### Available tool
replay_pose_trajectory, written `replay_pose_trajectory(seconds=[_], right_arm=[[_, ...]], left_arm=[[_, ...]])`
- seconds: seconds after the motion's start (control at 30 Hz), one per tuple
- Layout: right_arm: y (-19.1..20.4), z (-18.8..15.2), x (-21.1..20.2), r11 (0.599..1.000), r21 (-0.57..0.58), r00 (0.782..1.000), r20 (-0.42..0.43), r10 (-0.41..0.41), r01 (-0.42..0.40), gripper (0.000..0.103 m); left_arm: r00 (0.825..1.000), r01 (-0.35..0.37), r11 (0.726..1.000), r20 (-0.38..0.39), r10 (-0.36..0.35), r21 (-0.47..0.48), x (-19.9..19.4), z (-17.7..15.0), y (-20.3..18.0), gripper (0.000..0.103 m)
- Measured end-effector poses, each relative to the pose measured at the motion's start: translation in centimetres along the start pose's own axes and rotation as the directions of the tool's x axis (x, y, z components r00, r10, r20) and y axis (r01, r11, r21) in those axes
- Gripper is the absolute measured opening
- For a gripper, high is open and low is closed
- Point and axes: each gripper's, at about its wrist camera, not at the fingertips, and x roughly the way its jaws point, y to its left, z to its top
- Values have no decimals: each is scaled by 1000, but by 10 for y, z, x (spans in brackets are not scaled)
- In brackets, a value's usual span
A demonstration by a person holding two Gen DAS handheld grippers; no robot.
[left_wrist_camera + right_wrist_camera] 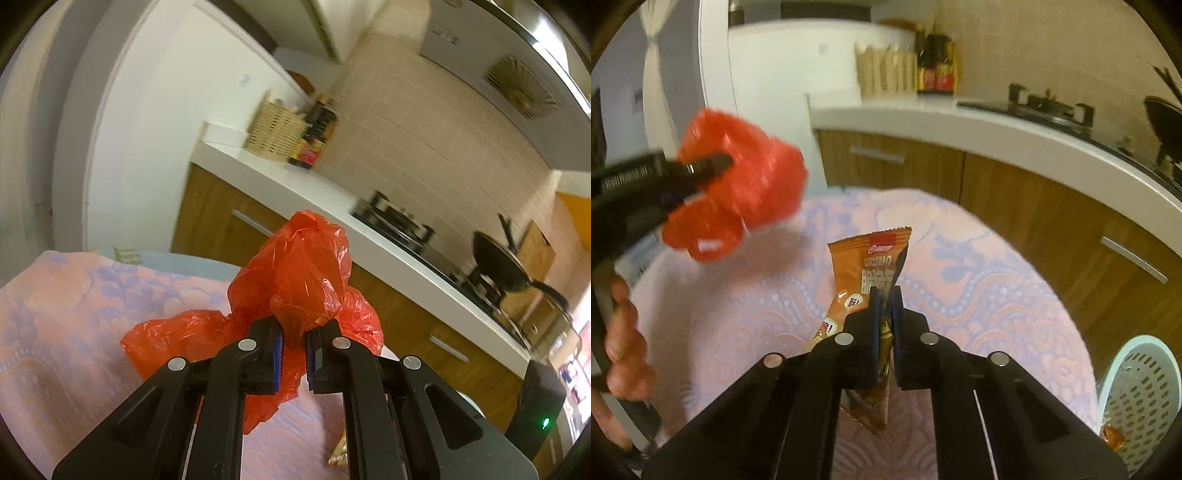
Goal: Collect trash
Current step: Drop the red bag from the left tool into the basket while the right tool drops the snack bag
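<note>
My table wears a pink cloth, kitchen counter behind. By its right edge, a basket holds a wrapper. My left gripper pinches a red bag; my right gripper clamps a snack packet.

wrist fisheyes, close, both facing counter

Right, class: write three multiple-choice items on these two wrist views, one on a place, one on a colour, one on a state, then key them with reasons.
1. Where is the perforated basket?
A. beside the cloth-covered table, low right
B. on the counter
C. on the stove

2. What colour is the plastic bag?
A. blue
B. red
C. white

3. The right hand-held gripper is:
A. open and empty
B. shut on the snack wrapper
C. shut on a spoon

Key: 1 A, it sits past the table's edge. 2 B, plainly red in both views. 3 B, the pads pinch the orange packet.
</note>
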Motion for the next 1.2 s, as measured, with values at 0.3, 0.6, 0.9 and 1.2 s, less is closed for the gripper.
replay_pose_trajectory(seconds=[0.3, 0.6, 0.9, 1.2], right_arm=[[-97, -3, -109, 975, 167, 976, 140, -168, 143, 4], [-211, -37, -193, 886, 333, 915, 133, -382, 322, 4], [-281, -82, -207, 816, 445, 904, 34, -426, 368, 4], [-343, -117, -180, 732, 574, 926, -154, -345, 368, 4]], left_arm=[[976, 200, 976, -103, -191, 81, -14, -23, -93, 7], [920, 370, 904, -219, -325, 216, 11, -75, -227, 7], [873, 434, 864, -357, -333, 254, 64, -140, -311, 7], [831, 462, 830, -479, -283, 311, 111, -189, -351, 9]])
